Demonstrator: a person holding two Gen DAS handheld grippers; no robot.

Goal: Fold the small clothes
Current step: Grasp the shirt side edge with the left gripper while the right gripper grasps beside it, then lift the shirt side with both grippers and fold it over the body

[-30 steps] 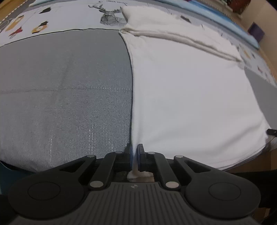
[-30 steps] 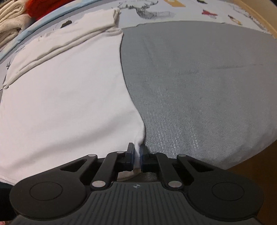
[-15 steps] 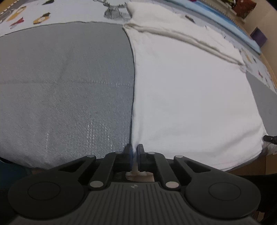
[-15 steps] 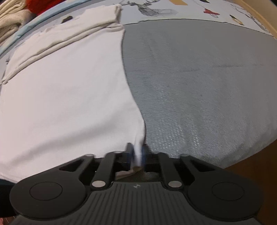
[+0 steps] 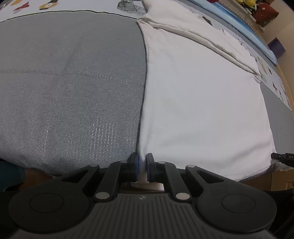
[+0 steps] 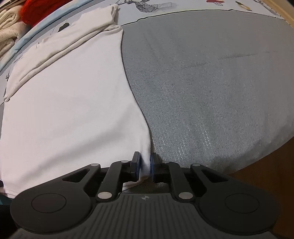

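A grey woven mat [image 5: 69,88] covers the table, with a printed cloth [image 5: 46,5] (animal motifs) along its far edge. The white garment [image 5: 202,103] lies flat on the mat, reaching its near edge. The left gripper [image 5: 142,166] pinches the garment's near left corner; the right gripper [image 6: 145,165] pinches its near right corner. Folded towels [image 6: 7,38] and something red [image 6: 38,9] sit beyond the far left corner.

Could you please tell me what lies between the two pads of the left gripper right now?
A pinched corner of the white garment sits between the left gripper pads, seen in the left wrist view; nothing else is there.
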